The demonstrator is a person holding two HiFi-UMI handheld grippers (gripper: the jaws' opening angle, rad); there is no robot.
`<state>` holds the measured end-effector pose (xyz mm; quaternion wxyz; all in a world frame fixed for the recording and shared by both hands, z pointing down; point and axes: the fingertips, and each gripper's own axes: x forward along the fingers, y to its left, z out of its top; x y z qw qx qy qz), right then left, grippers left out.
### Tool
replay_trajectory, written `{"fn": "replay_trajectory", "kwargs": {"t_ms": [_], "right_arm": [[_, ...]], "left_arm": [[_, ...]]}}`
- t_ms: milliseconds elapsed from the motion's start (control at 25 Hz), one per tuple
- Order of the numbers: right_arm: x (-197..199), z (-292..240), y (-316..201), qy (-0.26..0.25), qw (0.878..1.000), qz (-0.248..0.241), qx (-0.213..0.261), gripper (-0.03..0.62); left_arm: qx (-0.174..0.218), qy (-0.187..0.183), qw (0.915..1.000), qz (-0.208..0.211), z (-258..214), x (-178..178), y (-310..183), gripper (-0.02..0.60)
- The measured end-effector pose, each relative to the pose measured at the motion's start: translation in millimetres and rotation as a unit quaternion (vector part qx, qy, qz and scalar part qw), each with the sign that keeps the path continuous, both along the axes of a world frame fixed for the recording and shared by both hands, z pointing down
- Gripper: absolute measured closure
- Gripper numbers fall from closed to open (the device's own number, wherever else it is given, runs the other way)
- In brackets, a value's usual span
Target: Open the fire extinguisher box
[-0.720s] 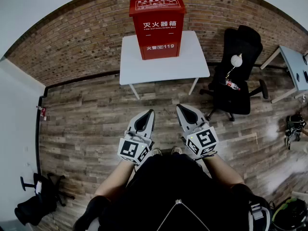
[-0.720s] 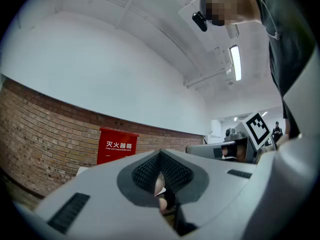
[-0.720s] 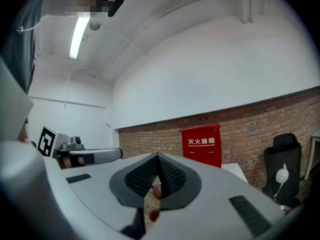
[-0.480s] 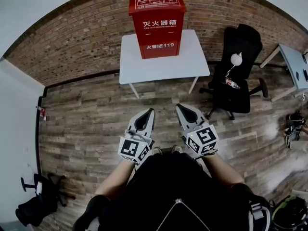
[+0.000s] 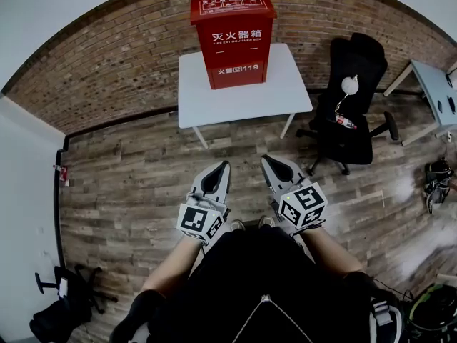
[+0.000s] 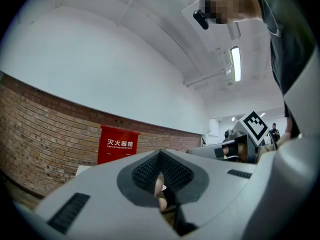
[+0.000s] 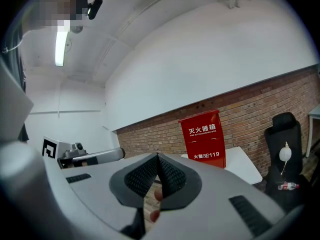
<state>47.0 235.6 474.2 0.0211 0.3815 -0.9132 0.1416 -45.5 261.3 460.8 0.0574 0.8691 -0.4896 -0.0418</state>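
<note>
A red fire extinguisher box [image 5: 233,40] with white lettering stands upright and closed on a white table [image 5: 243,95] by the brick wall. The box also shows far off in the left gripper view as a red fire extinguisher box [image 6: 117,145] and in the right gripper view as a red fire extinguisher box [image 7: 204,140]. My left gripper [image 5: 223,166] and right gripper [image 5: 265,160] hover side by side over the wooden floor, well short of the table. Both are shut with nothing between their jaws.
A black office chair [image 5: 351,113] with a white object and a bottle on it stands right of the table. A second white table [image 5: 439,95] sits at the far right edge. Dark bags lie on the floor at the lower left [image 5: 61,313] and right [image 5: 435,184].
The view has shifted slightly; the grippers stay side by side and shut, in nearly the same place over the floor.
</note>
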Motion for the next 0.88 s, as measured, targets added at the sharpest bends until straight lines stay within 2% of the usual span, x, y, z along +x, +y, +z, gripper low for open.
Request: {"fn": "replay_trajectory", "kwargs": {"t_ms": [160, 320, 520, 880], "right_arm": [[-9, 2, -3, 0.0, 1.0, 0.008, -0.003, 0.576], [-24, 4, 3, -0.012, 1.0, -0.004, -0.009, 0.576], [-40, 0, 6, 0.025, 0.999, -0.015, 0.02, 0.576], [-22, -4, -40, 0.027, 0.999, -0.005, 0.027, 0.576]], "left_arm": [[-0.001, -0.002, 1.0, 0.009, 2, -10, -5, 0.532], [0.001, 0.003, 0.9999, 0.017, 4, -19, -6, 0.532], [0.005, 0.015, 0.9993, 0.035, 1, -20, -12, 0.532], [-0.002, 0.012, 0.9989, 0.044, 6, -8, -50, 0.532]]}}
